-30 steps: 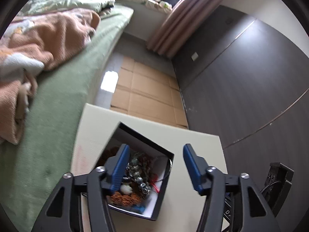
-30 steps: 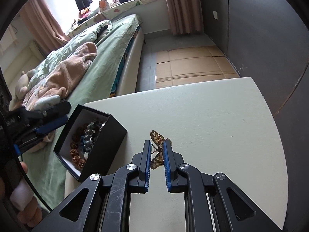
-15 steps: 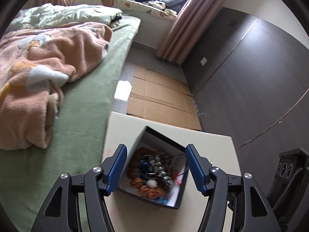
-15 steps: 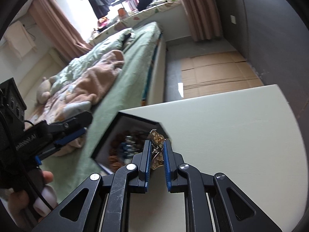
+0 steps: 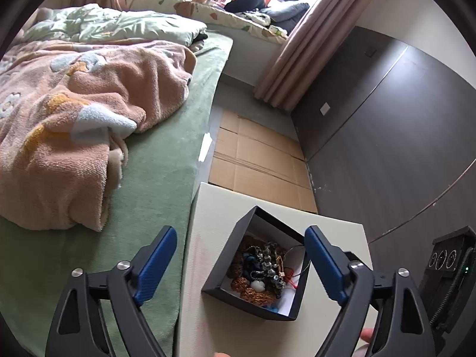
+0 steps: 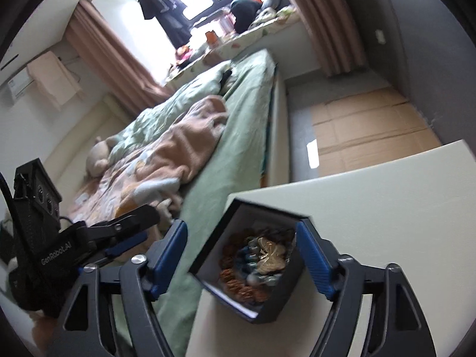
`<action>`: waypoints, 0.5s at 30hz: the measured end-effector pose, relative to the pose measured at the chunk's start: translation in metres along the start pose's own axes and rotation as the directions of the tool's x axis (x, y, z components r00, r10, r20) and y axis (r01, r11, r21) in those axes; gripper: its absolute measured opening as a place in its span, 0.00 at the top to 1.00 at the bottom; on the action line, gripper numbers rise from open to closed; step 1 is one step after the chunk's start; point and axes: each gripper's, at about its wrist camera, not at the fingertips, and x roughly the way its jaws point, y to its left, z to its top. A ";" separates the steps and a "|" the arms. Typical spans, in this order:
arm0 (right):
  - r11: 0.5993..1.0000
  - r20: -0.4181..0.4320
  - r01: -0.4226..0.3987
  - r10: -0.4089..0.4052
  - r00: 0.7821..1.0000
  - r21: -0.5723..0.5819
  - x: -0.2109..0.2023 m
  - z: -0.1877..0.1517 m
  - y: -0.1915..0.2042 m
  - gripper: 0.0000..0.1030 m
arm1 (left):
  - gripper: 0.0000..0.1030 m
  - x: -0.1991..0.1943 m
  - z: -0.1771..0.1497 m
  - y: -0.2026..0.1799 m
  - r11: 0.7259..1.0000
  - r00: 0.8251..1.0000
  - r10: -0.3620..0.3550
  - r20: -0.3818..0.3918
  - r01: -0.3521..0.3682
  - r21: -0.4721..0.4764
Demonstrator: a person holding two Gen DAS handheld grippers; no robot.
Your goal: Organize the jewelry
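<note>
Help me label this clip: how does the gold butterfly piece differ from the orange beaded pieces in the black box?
The gold butterfly piece is pale, shiny and flat with spread wings; the orange beaded pieces look dark orange, matte and knobbly. The butterfly lies on top of the pile near its middle; the beaded pieces sit lower, toward the box's edges. There is one butterfly but several beaded pieces. Both rest loose inside the black box, with no gripper holding either.

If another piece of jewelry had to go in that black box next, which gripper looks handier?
Probably the right gripper: it hangs open directly over the black box, butterfly brooch lying inside. The left gripper, also open, sits off toward the bed.
</note>
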 end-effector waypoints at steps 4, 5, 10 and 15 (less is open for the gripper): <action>0.999 -0.026 0.046 -0.046 0.999 0.011 -0.009 -0.003 -0.010 0.26 | 0.07 -0.004 -0.005 -0.005 1.000 1.000 0.006 0.009 -0.006 0.004; 0.998 -0.028 0.054 -0.053 0.998 0.014 -0.011 -0.004 -0.012 0.26 | 0.06 -0.005 -0.009 -0.009 1.000 1.000 0.007 0.007 -0.007 0.016; 0.995 -0.038 0.090 -0.089 0.995 0.031 -0.032 -0.013 -0.022 0.10 | 0.06 -0.009 -0.020 -0.024 0.996 1.000 0.004 0.001 -0.004 0.088; 0.994 -0.035 0.095 -0.093 0.995 0.049 -0.058 -0.018 -0.031 0.09 | 0.05 -0.019 -0.034 -0.040 0.987 1.000 0.004 0.006 -0.005 0.161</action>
